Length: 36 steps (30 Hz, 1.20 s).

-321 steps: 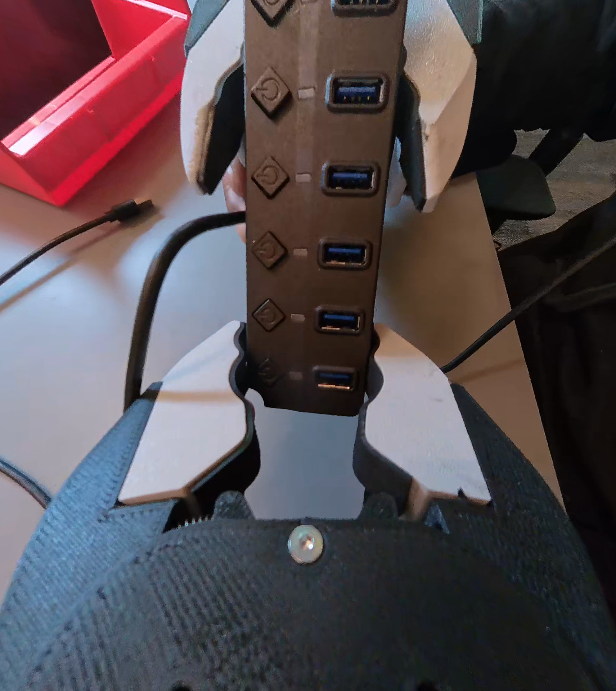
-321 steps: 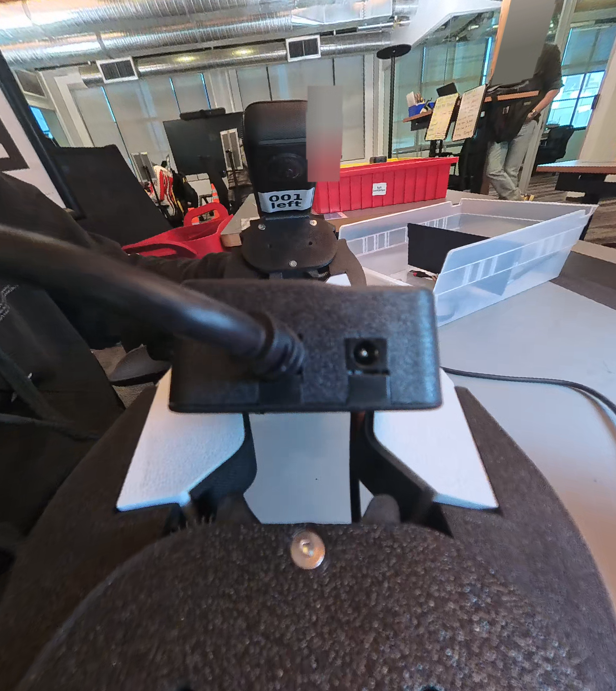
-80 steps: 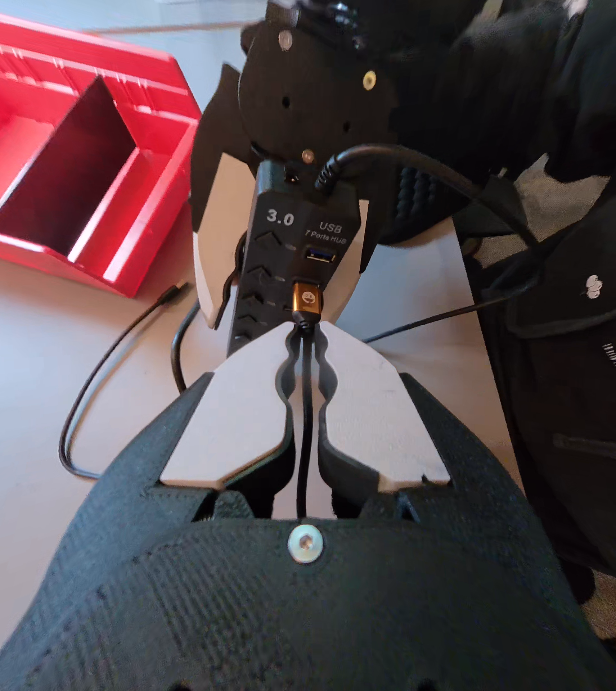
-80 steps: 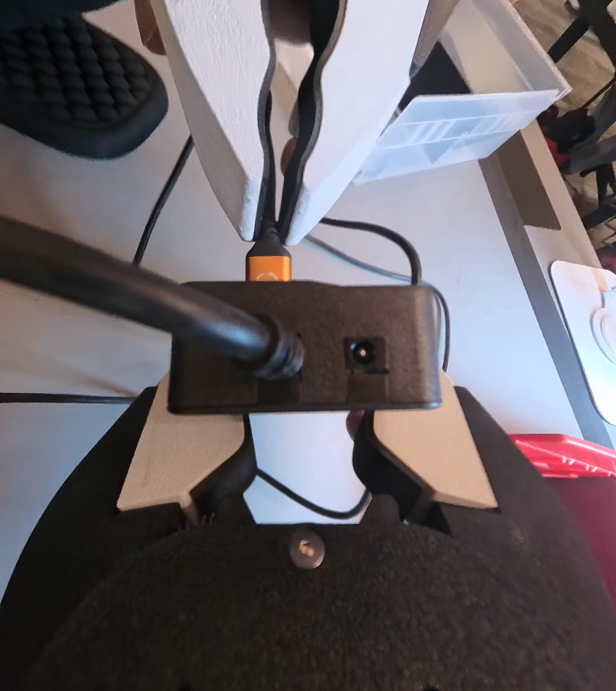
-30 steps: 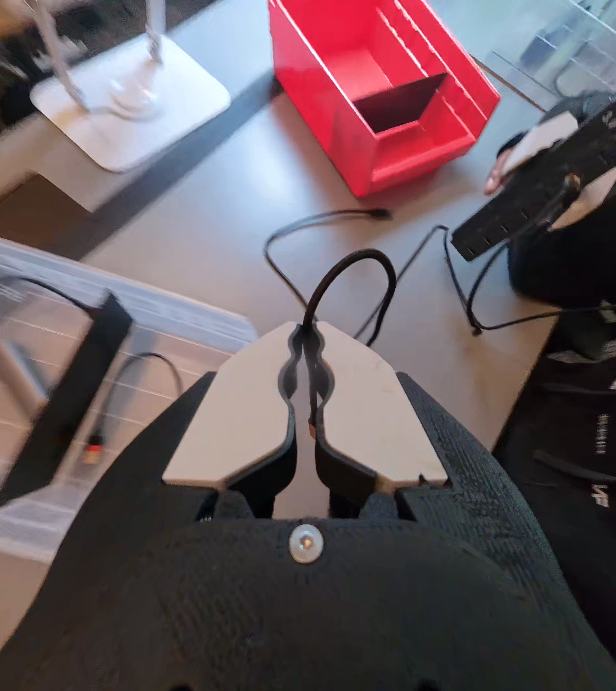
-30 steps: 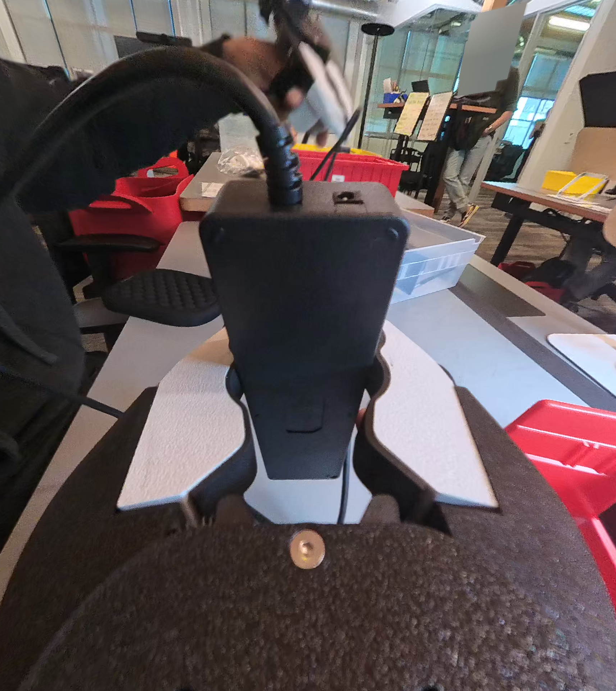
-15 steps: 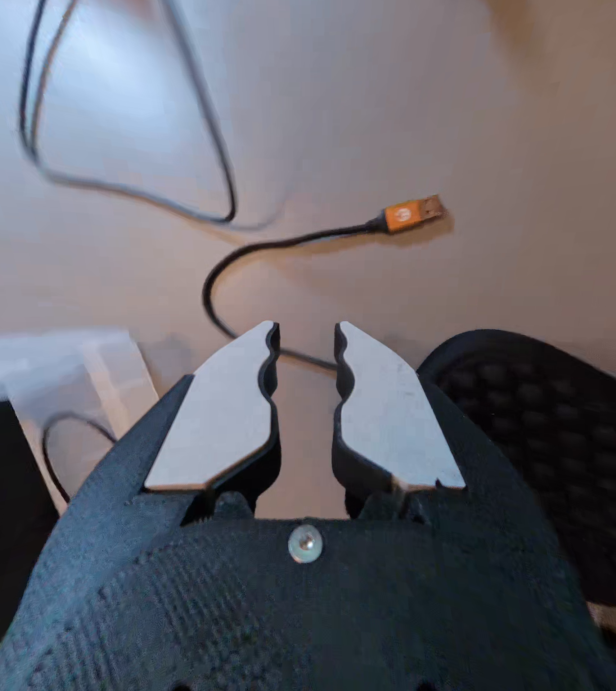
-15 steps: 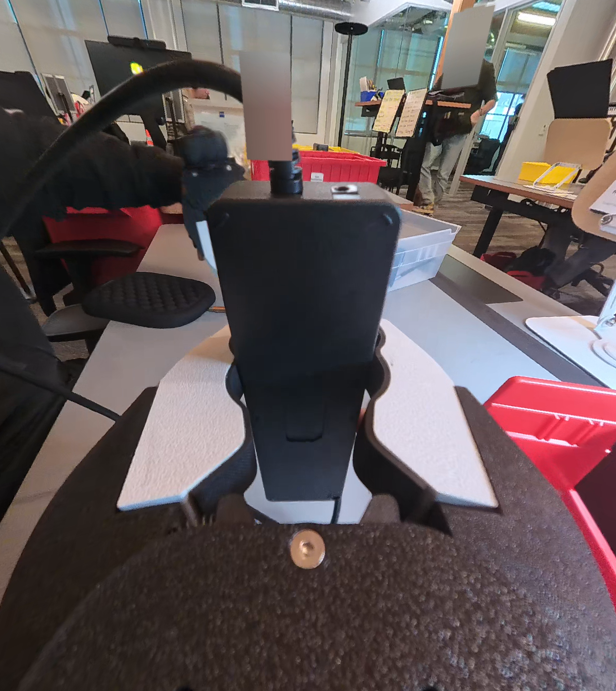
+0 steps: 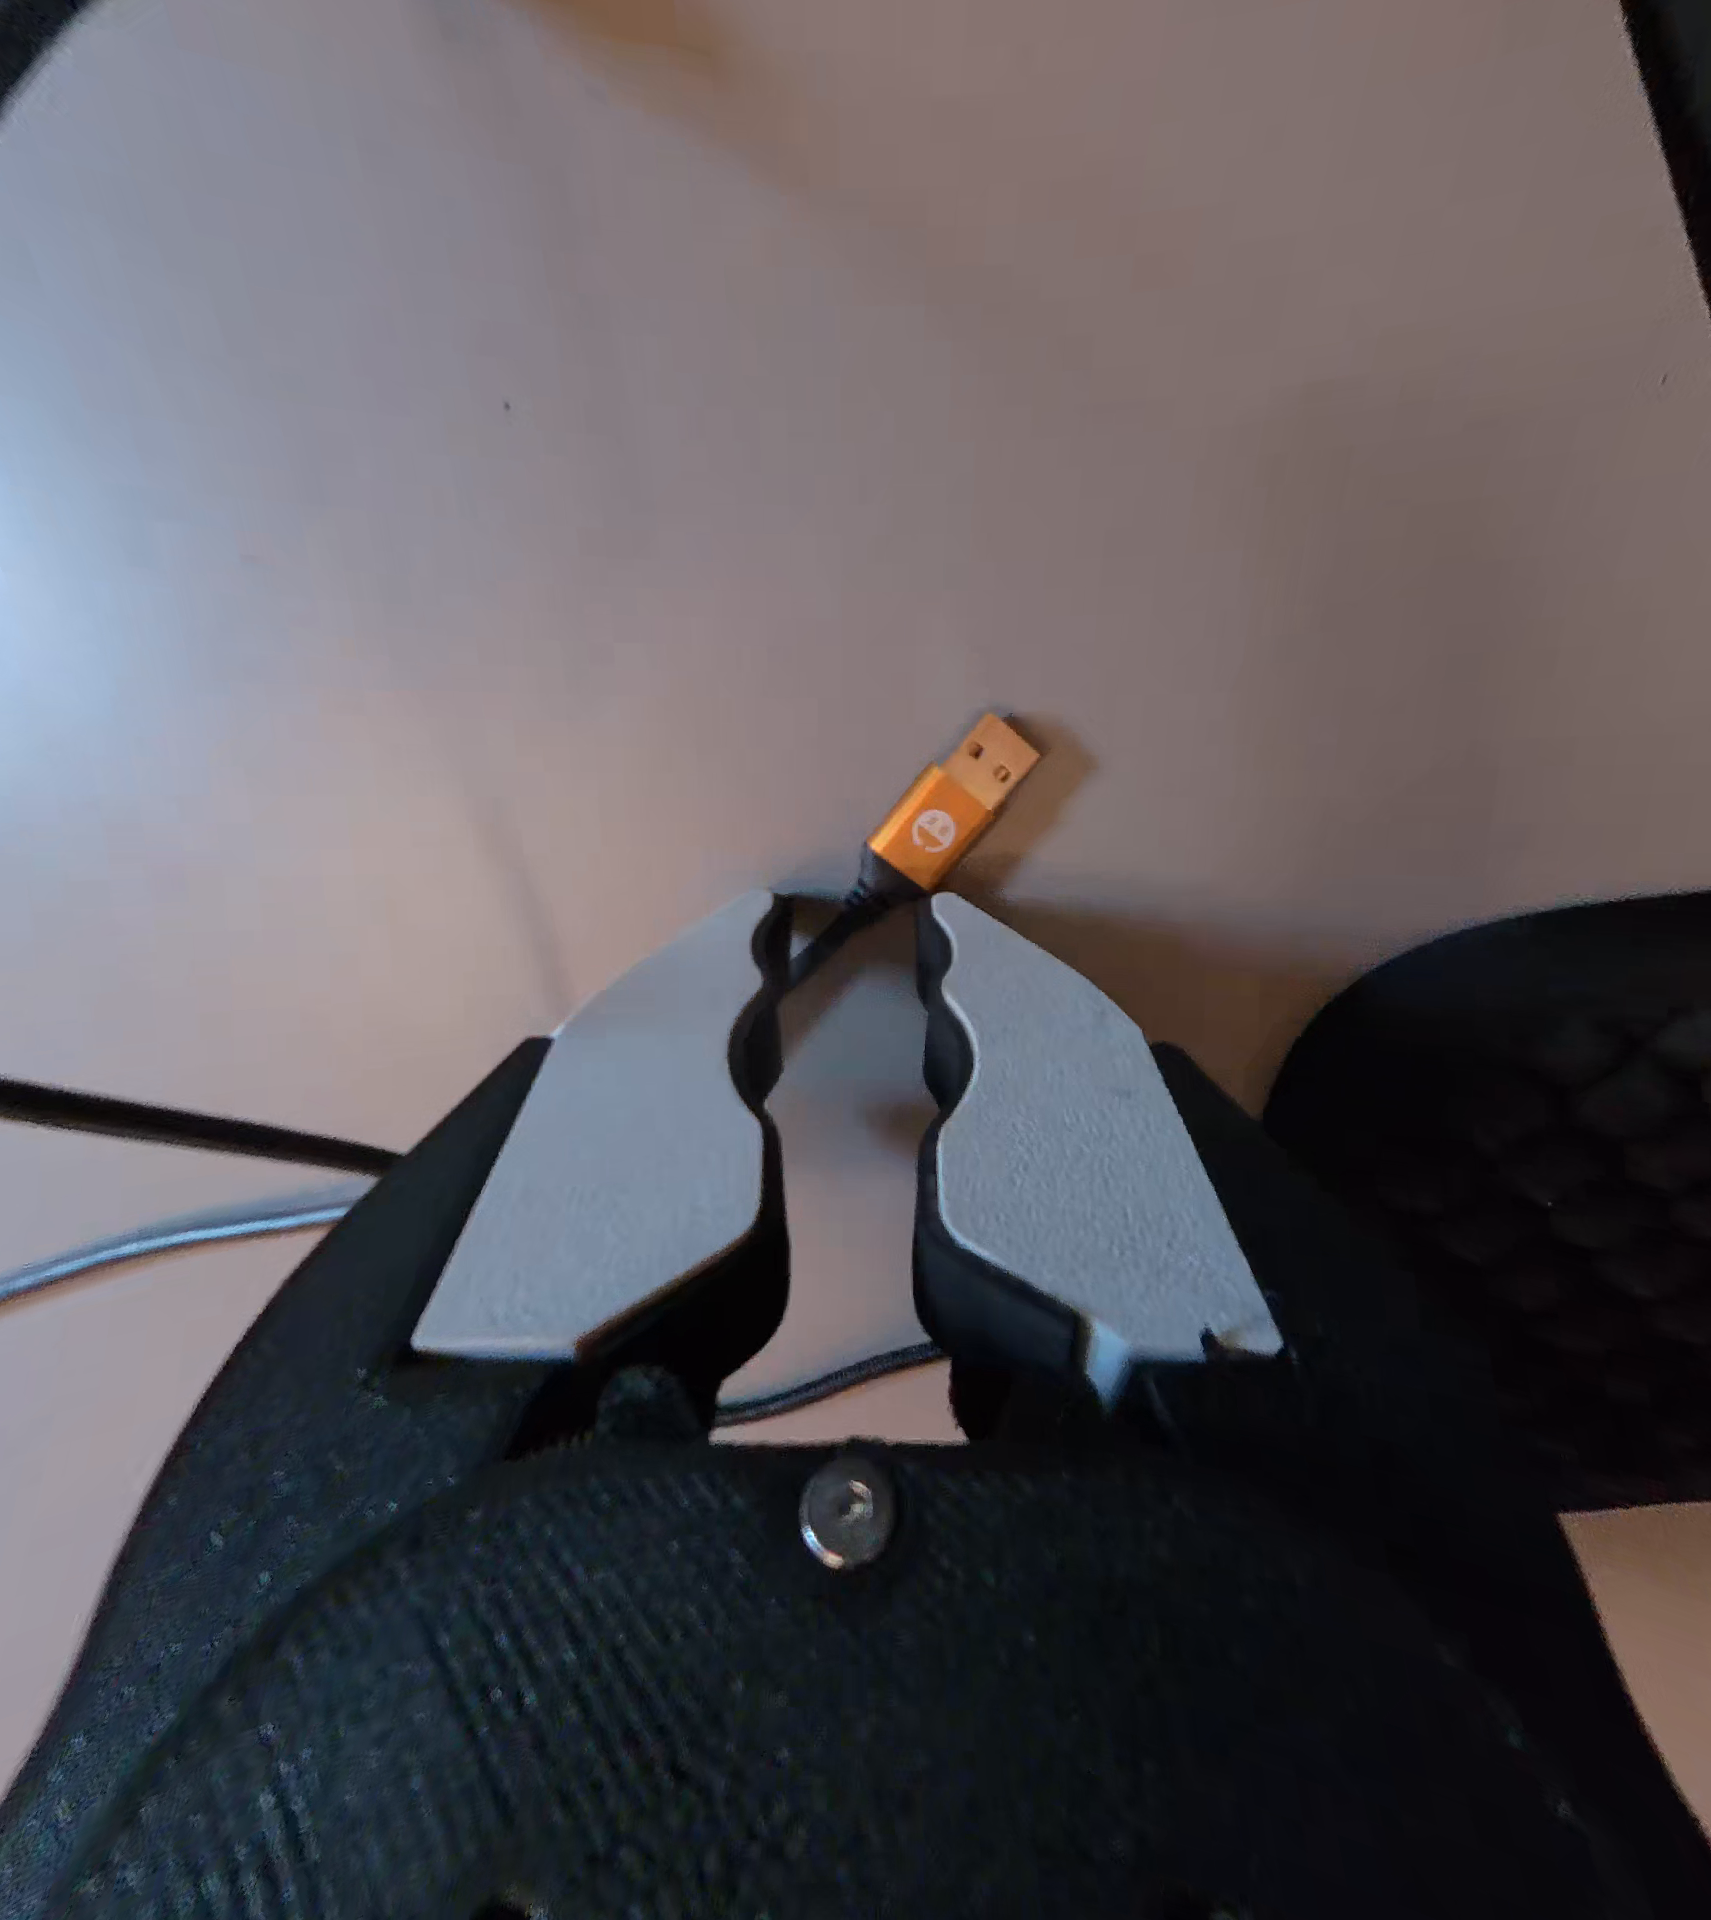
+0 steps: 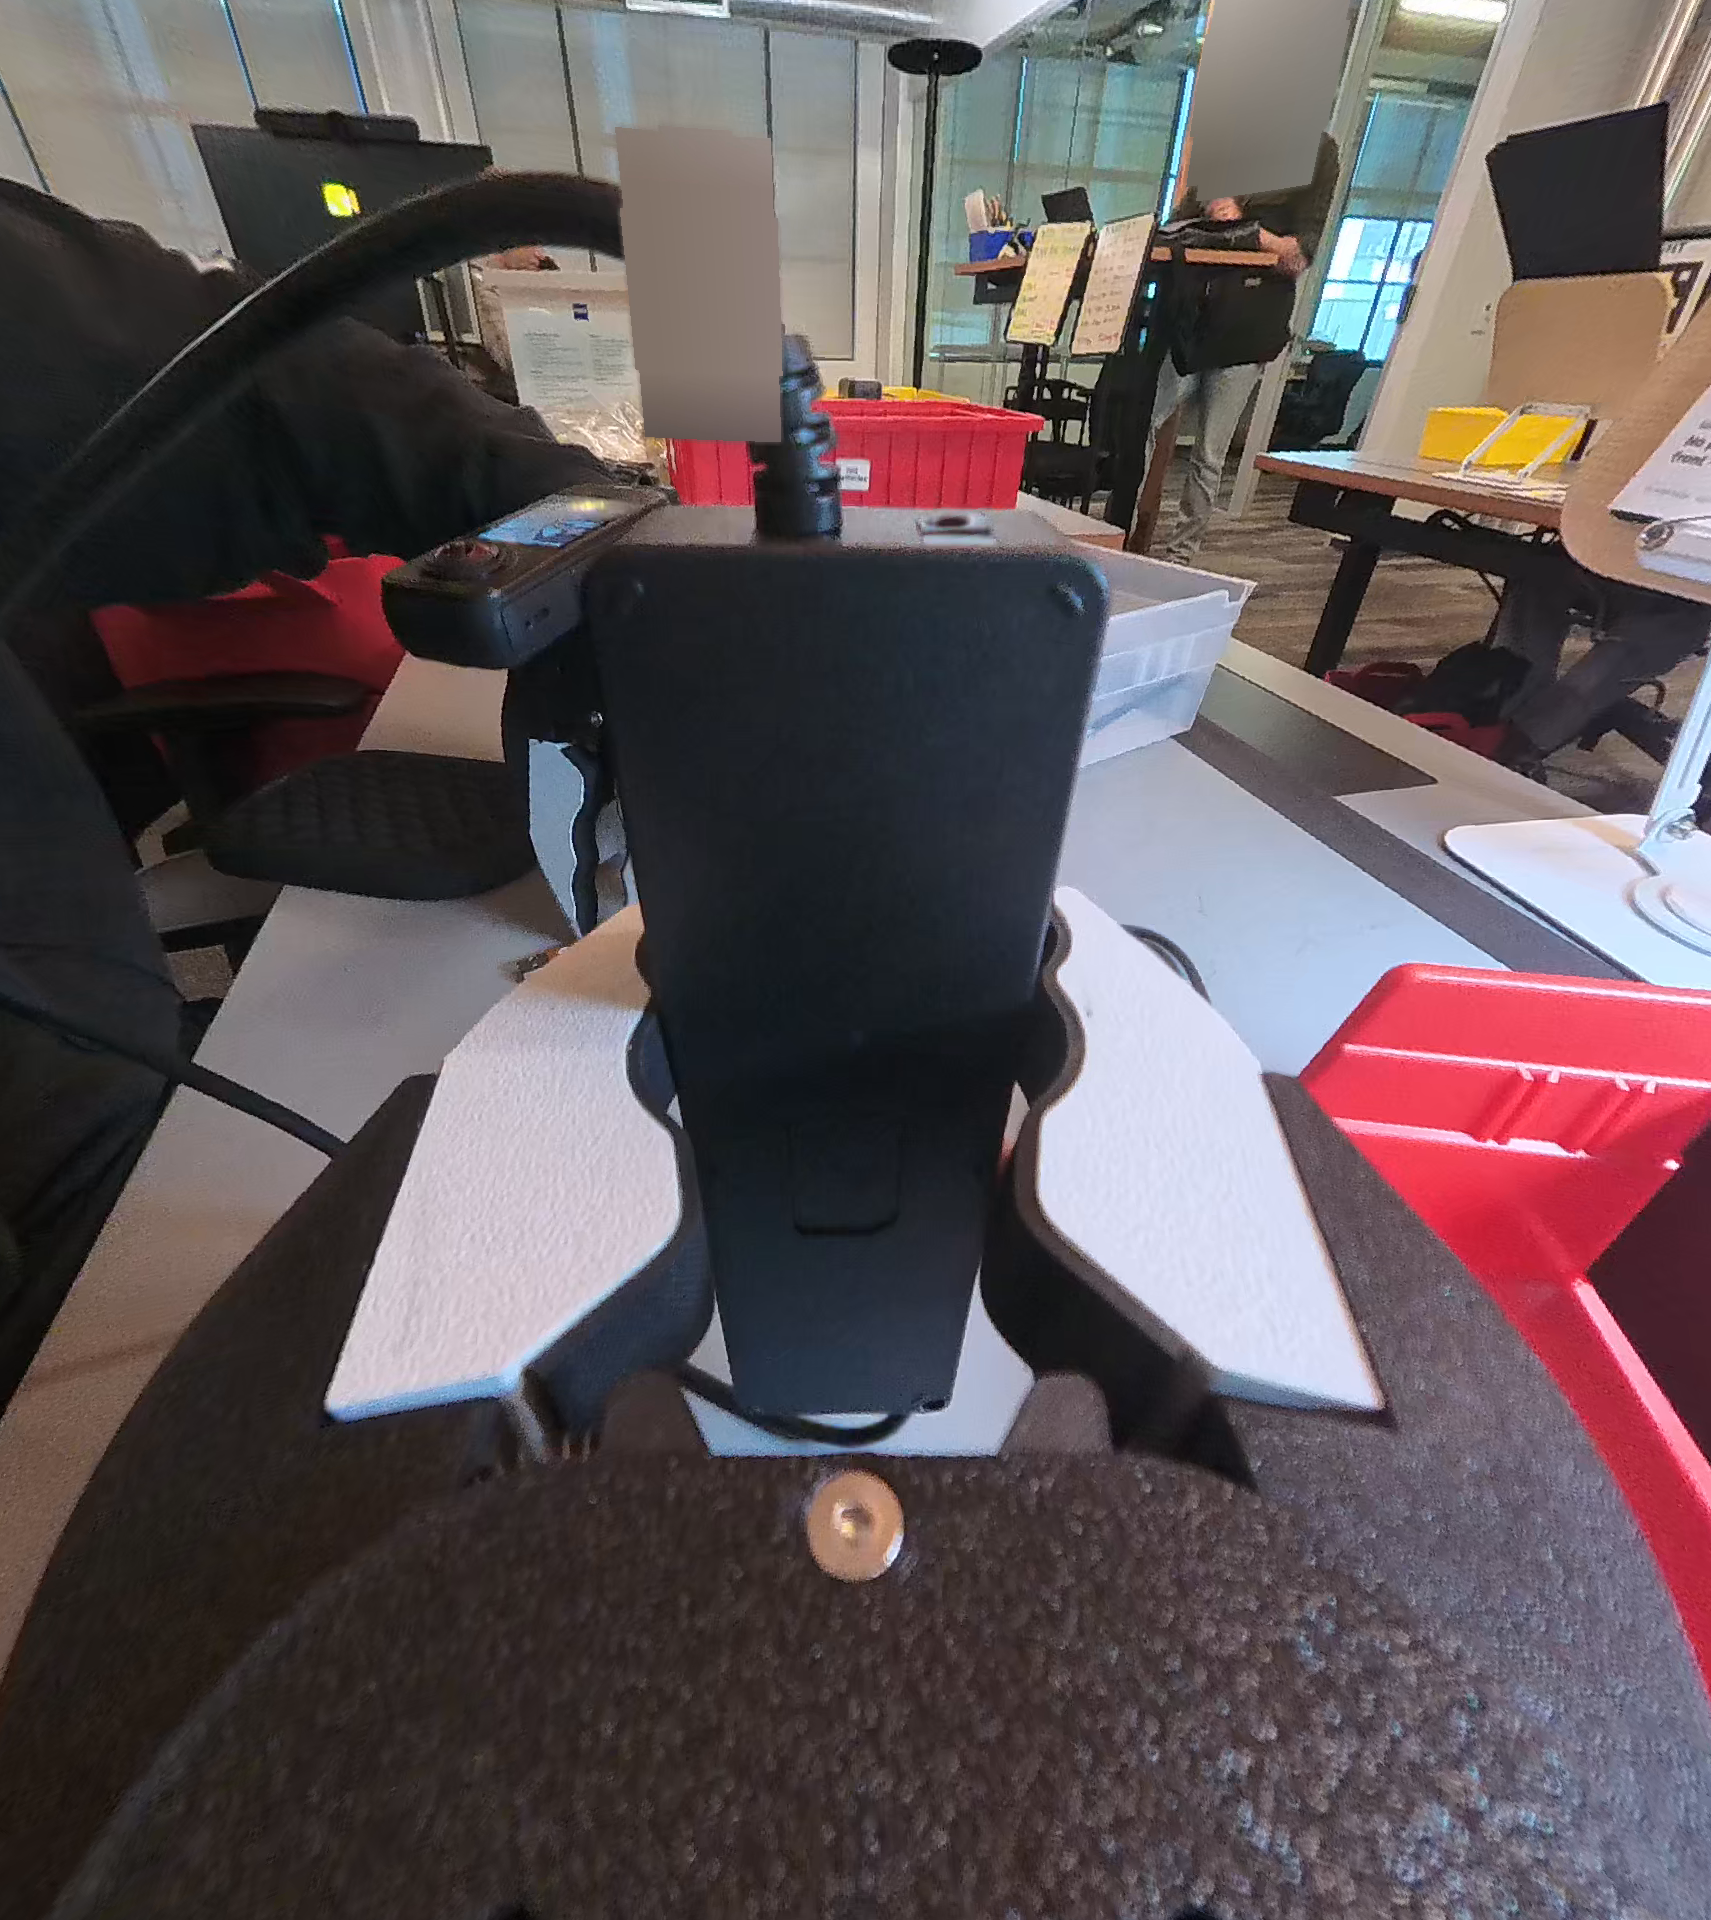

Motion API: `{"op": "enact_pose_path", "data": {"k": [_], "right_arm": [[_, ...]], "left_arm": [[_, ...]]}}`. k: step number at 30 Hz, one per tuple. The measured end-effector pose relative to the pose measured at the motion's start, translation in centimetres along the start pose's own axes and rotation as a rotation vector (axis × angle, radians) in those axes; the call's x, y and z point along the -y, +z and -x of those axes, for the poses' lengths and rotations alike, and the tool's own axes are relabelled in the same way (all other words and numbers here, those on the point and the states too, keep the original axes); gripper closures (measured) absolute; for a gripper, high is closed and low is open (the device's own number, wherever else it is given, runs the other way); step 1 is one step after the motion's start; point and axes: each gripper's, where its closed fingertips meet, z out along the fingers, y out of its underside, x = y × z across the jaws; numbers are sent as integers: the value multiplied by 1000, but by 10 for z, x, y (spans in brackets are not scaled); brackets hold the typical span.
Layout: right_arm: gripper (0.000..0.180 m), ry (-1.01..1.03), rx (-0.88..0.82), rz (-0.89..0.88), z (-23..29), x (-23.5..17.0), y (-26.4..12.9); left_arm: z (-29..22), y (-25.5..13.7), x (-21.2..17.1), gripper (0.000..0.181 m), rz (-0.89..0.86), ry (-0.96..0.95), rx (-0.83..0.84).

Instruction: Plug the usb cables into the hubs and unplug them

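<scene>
Left gripper spread over cable; right gripper clamps hub.
Left gripper [image 9: 851, 909] straddles the cable [image 9: 823, 943] behind its orange plug [image 9: 953, 805], on the table [image 9: 518, 468]. Right gripper [image 10: 846, 935] grips the black hub [image 10: 846, 790].

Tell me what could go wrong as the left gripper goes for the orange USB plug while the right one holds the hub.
1. The left gripper is open around the thin black cord just behind the orange USB plug, not the plug body; closing here may leave the plug free to swivel, making insertion harder.
2. The plug lies near the table edge, so a nudge could push it off.
3. The right gripper holds the hub by its lower end; insertion force could lever it.
</scene>
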Motion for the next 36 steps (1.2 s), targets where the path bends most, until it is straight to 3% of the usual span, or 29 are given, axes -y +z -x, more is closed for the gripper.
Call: {"op": "enact_pose_path", "data": {"k": [2, 7, 12, 17, 24, 31, 36], "right_arm": [[115, 3, 0, 5, -1, -2, 0], [115, 3, -4, 7, -2, -3, -1], [115, -6, -4, 5, -1, -2, -1], [115, -20, 12, 2, 4, -1, 2], [115, -30, 97, -64, 21, 6, 4], [114, -8, 161, -33, 31, -2, 11], [114, -36, 135, 90, 29, -20, 23]], "left_arm": [[1, 3, 8, 171, -46, -3, -12], [12, 1, 35, 174, -281, -182, -25], [28, -44, 69, 174, -689, -318, 12], [45, -85, 83, 174, -871, -356, 176], [71, -111, 108, 174, -766, -479, 322], [78, -120, 145, 174, -616, -505, 246], [89, -107, 145, 174, -505, -536, 256]]}}
